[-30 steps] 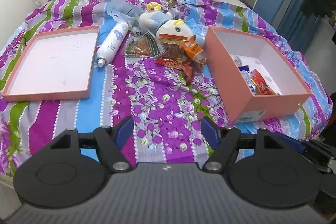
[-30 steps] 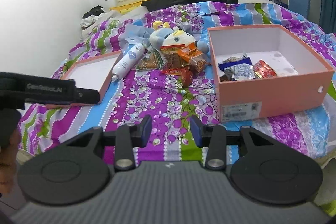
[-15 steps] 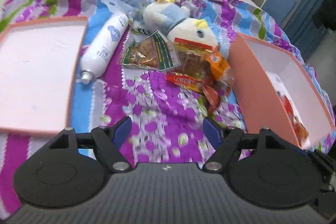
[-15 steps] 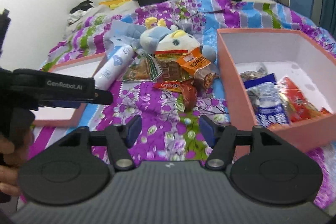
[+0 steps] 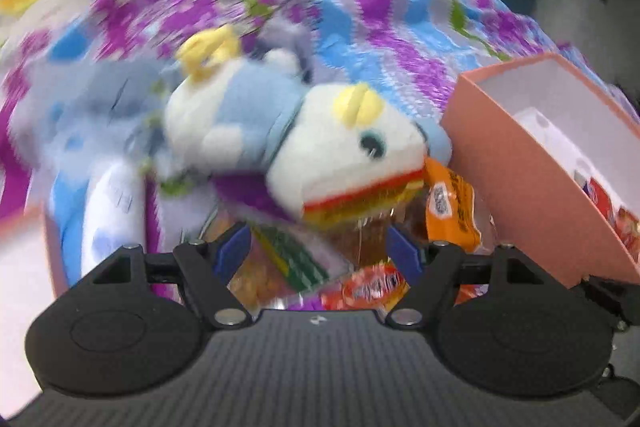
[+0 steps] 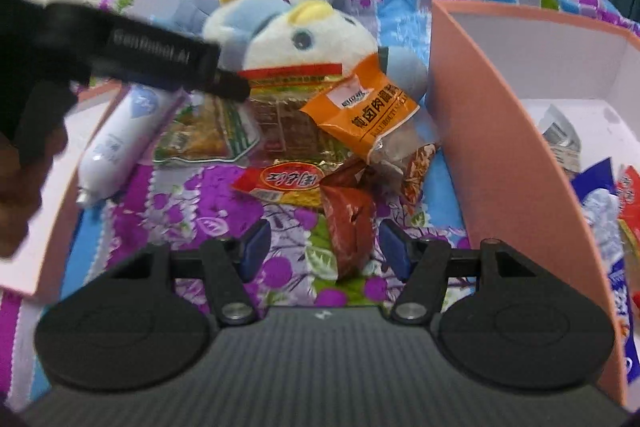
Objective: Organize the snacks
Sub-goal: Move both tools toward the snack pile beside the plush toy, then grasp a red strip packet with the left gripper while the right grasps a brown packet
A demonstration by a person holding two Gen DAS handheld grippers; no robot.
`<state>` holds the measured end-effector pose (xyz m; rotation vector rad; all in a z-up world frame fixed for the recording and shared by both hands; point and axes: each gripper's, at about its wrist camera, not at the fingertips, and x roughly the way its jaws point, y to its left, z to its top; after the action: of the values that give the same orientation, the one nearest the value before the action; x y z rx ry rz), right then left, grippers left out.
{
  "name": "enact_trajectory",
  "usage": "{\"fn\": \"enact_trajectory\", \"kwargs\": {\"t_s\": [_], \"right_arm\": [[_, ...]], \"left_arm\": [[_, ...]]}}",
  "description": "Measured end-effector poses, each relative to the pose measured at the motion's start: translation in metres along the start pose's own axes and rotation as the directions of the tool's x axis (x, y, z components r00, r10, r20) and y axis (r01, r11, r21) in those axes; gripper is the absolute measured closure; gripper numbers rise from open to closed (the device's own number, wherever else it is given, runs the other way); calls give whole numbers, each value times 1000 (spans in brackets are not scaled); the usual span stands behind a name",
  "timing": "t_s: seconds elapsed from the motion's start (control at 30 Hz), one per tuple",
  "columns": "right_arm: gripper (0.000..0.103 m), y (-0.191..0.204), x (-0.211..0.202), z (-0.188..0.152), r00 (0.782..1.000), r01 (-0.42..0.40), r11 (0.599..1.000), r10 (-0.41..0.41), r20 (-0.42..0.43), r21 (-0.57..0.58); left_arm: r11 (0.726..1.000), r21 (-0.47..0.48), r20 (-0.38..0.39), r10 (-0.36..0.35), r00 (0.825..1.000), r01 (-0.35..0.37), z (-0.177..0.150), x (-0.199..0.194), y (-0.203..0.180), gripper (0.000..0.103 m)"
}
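Both grippers hang with jaws apart and empty over the loose snack packets heaped mid-frame, the right gripper [image 6: 322, 247] straddling a brown packet [image 6: 349, 227] and the left gripper [image 5: 318, 251] above a green-edged packet [image 5: 280, 263], likely bound for the pink box [image 6: 500, 155] at right.

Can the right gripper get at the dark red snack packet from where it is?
Probably yes. The right gripper is open, and the dark red snack packet lies on the bedspread right ahead between its fingers, with nothing over it. The pink box stands close on the right but leaves the approach free.
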<state>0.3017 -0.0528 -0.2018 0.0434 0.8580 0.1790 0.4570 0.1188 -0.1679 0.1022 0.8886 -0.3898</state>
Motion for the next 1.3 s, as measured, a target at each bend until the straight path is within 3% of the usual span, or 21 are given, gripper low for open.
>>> {"fn": "enact_trajectory", "kwargs": {"t_s": [0.1, 0.37, 0.5, 0.63, 0.7, 0.8, 0.87, 1.07, 1.3], "right_arm": [[41, -4, 15, 5, 999, 12, 1000, -11, -35, 22], [42, -12, 39, 12, 996, 23, 998, -17, -93, 65], [47, -15, 49, 13, 991, 9, 997, 0, -131, 71], [63, -17, 56, 14, 986, -7, 998, 17, -166, 61], [65, -20, 56, 16, 985, -14, 999, 22, -168, 50], [66, -26, 54, 18, 983, -26, 998, 35, -183, 52], [66, -27, 52, 18, 981, -26, 998, 35, -189, 51], [66, -27, 46, 16, 978, -31, 998, 42, -204, 54], [66, -28, 42, 15, 974, -53, 998, 61, -219, 43]], "left_arm": [[993, 109, -17, -49, 999, 51, 14, 16, -1, 24], [950, 293, -139, -73, 988, 111, 22, 55, -4, 26], [916, 385, -138, -60, 989, 109, 23, 55, -4, 26], [870, 480, -130, -61, 990, 116, 27, 54, -10, 26], [849, 515, -138, -51, 989, 116, 26, 55, -14, 26], [823, 553, -158, -54, 986, 134, 25, 54, -18, 27], [809, 570, -172, -51, 984, 142, 24, 51, -18, 33], [817, 551, -218, -60, 974, 173, 23, 42, -18, 50], [779, 591, -236, -83, 968, 211, 15, 43, -35, 52]]}}
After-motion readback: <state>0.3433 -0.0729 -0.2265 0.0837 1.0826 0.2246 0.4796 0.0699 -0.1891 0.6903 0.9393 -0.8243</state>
